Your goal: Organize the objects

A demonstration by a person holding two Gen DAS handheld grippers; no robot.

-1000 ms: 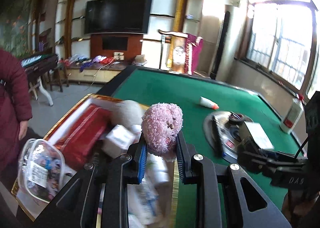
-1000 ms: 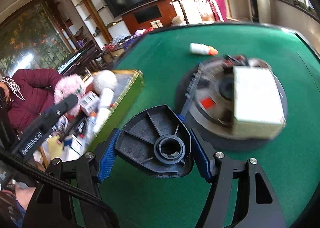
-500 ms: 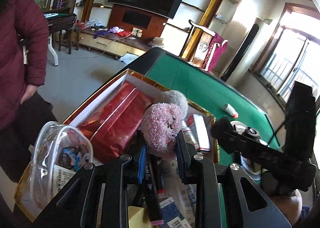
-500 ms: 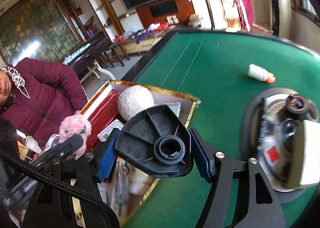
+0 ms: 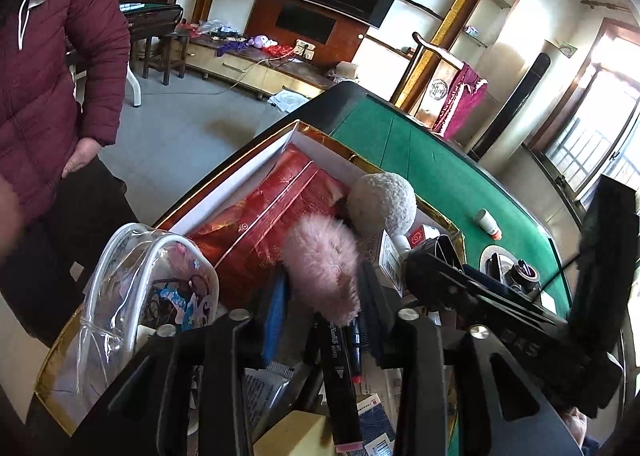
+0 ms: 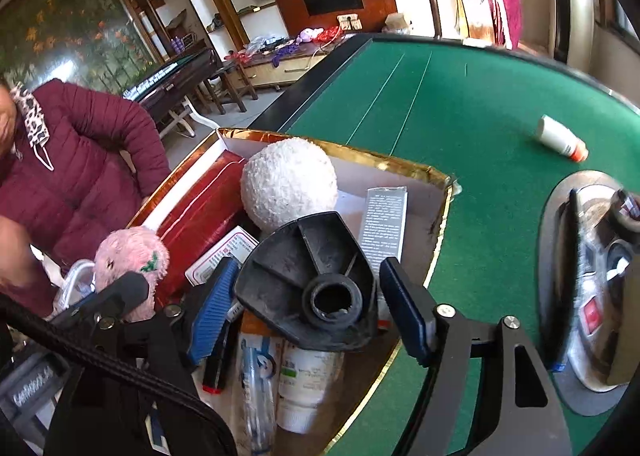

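A pink fluffy ball (image 5: 324, 268) sits blurred between the pads of my left gripper (image 5: 324, 310), whose jaws are opening; small gaps show at both sides. It hangs over a gold-rimmed box (image 5: 240, 187) full of things. My right gripper (image 6: 308, 312) hovers over the same box (image 6: 360, 153). Its jaws are opening too, with a black fan-shaped plastic part (image 6: 312, 276) loose between the blue pads and a gap at the right pad. From the right wrist view the pink ball (image 6: 128, 256) shows at the left.
Inside the box lie a white fuzzy ball (image 6: 290, 181), a red carton (image 5: 272, 223), a clear pouch (image 5: 148, 288), markers and tubes. A person in a maroon jacket (image 5: 48, 75) stands beside it. On the green felt are a small bottle (image 6: 560, 137) and a round silver tray (image 6: 560, 215).
Both grippers swung left from the round tray to above the box. Their jaws have widened; the pink ball and the black part now sit loose between the pads.
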